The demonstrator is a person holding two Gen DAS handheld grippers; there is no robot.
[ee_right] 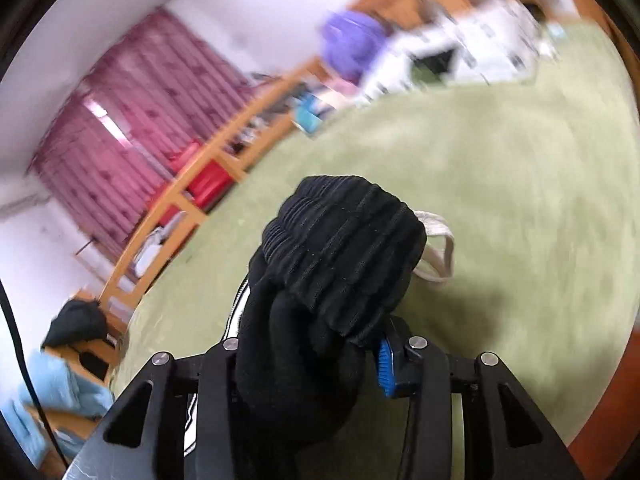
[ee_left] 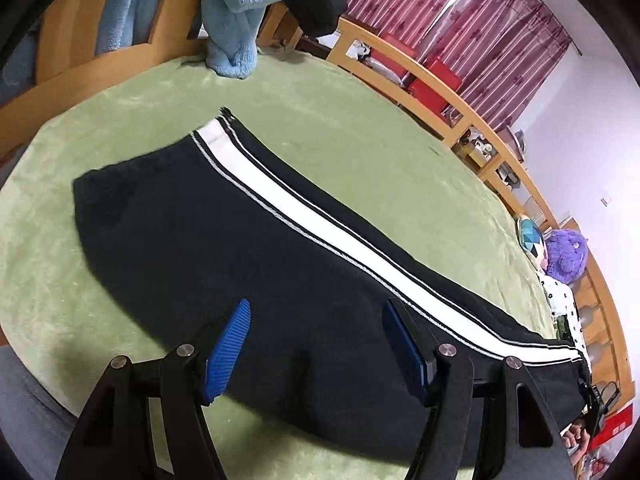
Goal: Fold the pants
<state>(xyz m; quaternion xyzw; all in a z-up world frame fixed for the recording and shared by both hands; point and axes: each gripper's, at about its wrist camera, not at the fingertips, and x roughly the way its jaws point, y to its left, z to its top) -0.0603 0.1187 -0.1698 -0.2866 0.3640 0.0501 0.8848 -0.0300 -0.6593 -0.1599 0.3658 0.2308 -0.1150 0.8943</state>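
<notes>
Black pants (ee_left: 208, 236) with a white side stripe (ee_left: 320, 224) lie flat on the green bed cover (ee_left: 360, 128) in the left wrist view. My left gripper (ee_left: 316, 340) is open, its blue pads (ee_left: 230, 344) just above the pants' near edge, holding nothing. In the right wrist view my right gripper (ee_right: 320, 344) is shut on the pants' ribbed black waistband (ee_right: 340, 248), bunched and lifted above the bed. A white drawstring (ee_right: 438, 248) hangs from it. The far end of that gripper also shows at the right of the left wrist view (ee_left: 596, 412).
A wooden bed rail (ee_left: 460, 100) runs along the far side, with red boxes and maroon curtains behind. A light blue fleece (ee_left: 236, 12) hangs at the headboard. A purple plush toy (ee_left: 566, 254) and spotted cloth lie at the right.
</notes>
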